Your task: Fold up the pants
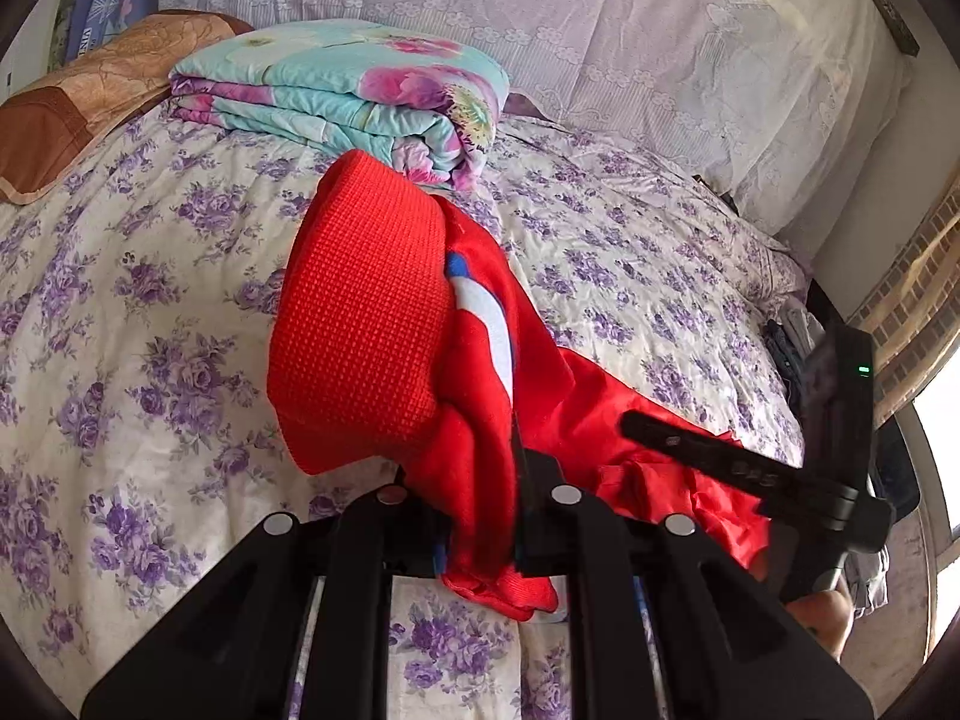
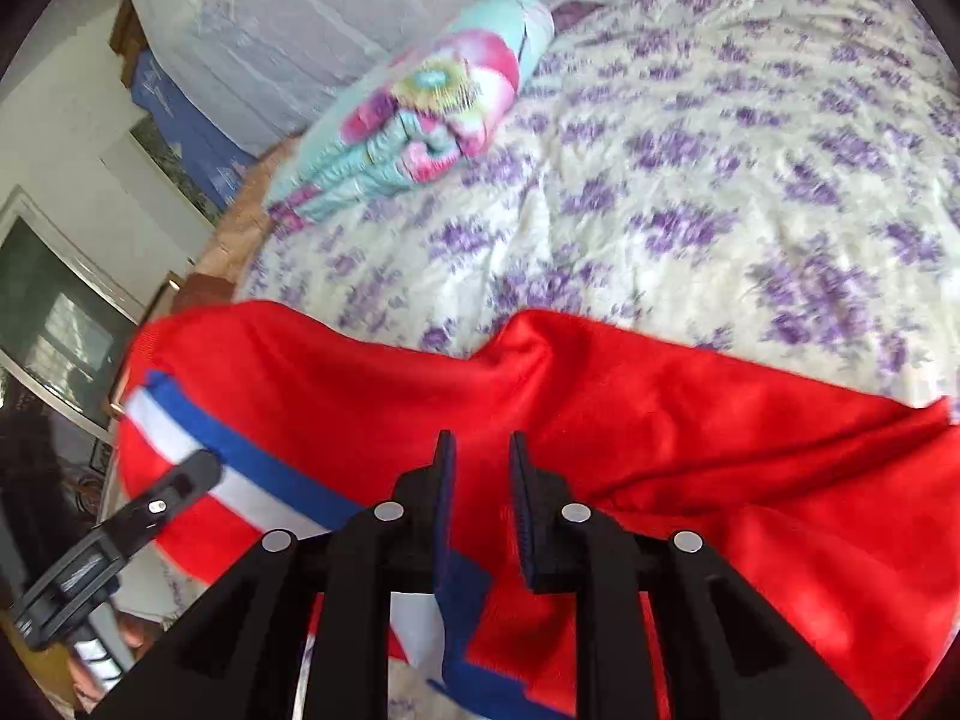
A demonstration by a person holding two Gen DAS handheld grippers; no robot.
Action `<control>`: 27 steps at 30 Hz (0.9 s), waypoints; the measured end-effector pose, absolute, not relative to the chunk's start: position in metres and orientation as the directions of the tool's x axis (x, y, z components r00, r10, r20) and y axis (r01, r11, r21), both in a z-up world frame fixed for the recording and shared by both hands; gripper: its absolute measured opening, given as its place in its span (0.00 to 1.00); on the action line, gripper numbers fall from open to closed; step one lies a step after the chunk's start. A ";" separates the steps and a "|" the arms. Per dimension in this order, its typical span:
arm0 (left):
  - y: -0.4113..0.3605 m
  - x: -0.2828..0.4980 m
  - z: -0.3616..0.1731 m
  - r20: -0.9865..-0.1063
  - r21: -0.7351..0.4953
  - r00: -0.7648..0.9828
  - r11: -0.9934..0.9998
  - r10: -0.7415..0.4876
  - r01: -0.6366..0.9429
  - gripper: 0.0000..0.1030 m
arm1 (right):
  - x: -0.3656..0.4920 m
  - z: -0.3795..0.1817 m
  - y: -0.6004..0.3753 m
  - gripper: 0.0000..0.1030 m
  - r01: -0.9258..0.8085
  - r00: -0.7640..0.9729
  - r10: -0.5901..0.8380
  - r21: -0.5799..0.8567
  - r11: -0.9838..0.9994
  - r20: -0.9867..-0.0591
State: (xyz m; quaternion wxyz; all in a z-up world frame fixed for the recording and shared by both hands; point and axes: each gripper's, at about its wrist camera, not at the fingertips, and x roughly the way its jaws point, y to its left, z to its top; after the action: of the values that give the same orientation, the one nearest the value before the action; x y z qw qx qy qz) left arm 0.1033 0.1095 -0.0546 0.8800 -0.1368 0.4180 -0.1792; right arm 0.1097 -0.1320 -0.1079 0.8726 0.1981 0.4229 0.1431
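Left tongs (image 1: 480, 516) pinch red pants (image 1: 384, 336), lifted over the flowered bed (image 1: 150, 312). Right tongs (image 2: 480, 498) stand narrowly parted, cloth between them; grip unclear. Folded quilt (image 1: 360, 90) at 12 o'clock.

Red pants (image 1: 480, 360): smooth cloth, waffle-knit waistband; matt cotton bedsheet (image 1: 150, 300).

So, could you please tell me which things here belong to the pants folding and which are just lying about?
Job:
red pants
left gripper, clamped on them
right gripper, jaws apart over the fabric

Lying about:
folded floral quilt
brown pillow
floral bedsheet
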 end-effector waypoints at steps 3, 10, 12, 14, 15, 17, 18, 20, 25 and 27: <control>0.095 0.097 -0.043 -0.687 -0.350 0.589 0.904 -0.426 0.245 0.12 | 0.048 -0.077 -0.190 0.21 -0.048 0.723 0.330 0.433 0.900 -0.607; -0.020 0.080 -0.023 -0.713 -0.310 0.461 0.827 -0.529 0.470 0.11 | -0.094 -0.082 -0.339 0.26 0.265 0.841 0.045 0.484 0.834 -0.539; -0.069 0.077 -0.034 -0.754 -0.287 0.398 0.807 -0.523 0.516 0.11 | -0.124 -0.090 -0.363 0.27 0.311 0.853 -0.001 0.507 0.804 -0.522; -0.115 0.077 -0.058 -0.805 -0.278 0.318 0.793 -0.500 0.542 0.11 | -0.142 -0.099 -0.378 0.27 0.341 0.856 -0.032 0.517 0.785 -0.515; -0.135 0.079 -0.074 -0.834 -0.277 0.274 0.792 -0.479 0.544 0.12 | -0.146 -0.104 -0.384 0.27 0.346 0.857 -0.032 0.527 0.776 -0.515; -0.169 0.078 -0.104 -0.885 -0.231 0.222 0.802 -0.408 0.551 0.16 | -0.148 -0.114 -0.391 0.27 0.342 0.855 -0.008 0.551 0.761 -0.519; -0.179 0.072 -0.109 -0.895 -0.187 0.239 0.802 -0.377 0.567 0.21 | -0.148 -0.119 -0.393 0.27 0.339 0.852 0.004 0.559 0.757 -0.523; -0.189 0.055 -0.101 -0.889 -0.141 0.266 0.775 -0.373 0.616 0.49 | -0.144 -0.124 -0.392 0.27 0.334 0.847 0.017 0.557 0.760 -0.531; -0.170 0.033 -0.056 -0.843 -0.195 0.252 0.706 -0.476 0.681 0.71 | -0.122 -0.133 -0.376 0.27 0.293 0.828 0.084 0.555 0.779 -0.555; -0.147 0.034 -0.037 -0.806 -0.224 0.286 0.715 -0.518 0.663 0.71 | -0.114 -0.133 -0.364 0.27 0.258 0.822 0.127 0.562 0.786 -0.555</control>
State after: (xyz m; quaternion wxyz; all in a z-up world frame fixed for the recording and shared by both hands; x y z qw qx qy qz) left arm 0.0342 -0.1473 -0.0372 0.7982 0.0772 0.4692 -0.3698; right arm -0.1137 -0.3642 -0.1325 0.8976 0.3249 0.2958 -0.0366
